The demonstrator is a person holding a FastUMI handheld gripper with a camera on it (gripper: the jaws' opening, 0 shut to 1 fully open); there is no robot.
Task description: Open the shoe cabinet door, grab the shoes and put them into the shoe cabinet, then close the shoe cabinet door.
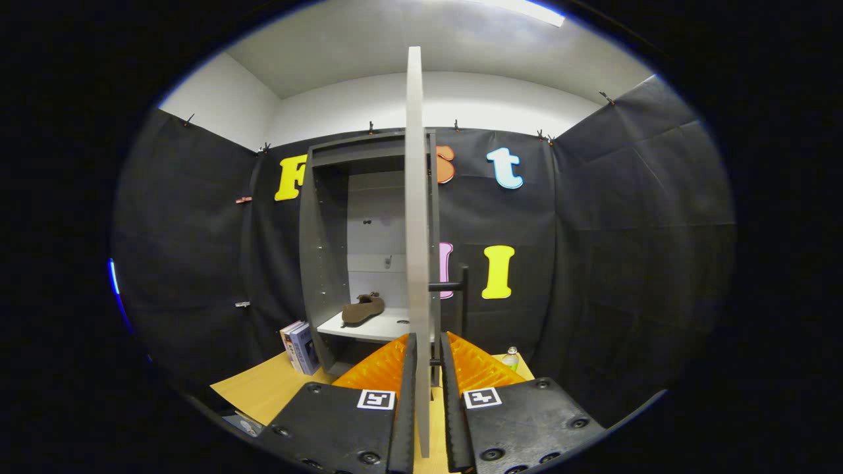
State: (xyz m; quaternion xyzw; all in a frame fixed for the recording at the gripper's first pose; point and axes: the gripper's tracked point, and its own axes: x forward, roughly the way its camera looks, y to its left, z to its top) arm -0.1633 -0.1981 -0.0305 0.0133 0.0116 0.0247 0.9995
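Books (299, 347) stand at the cabinet's (323, 263) nine o'clock; a brown shoe (363, 309) rests on its shelf (interior open). At the shoe's three o'clock, the door (416, 230) stands edge-on, between the gripper's (428, 359) fingers, whether pinched I cannot tell.

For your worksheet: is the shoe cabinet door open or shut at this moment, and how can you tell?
Open. The door stands edge-on between the gripper fingers, and the cabinet interior shows, with a brown shoe on its shelf.
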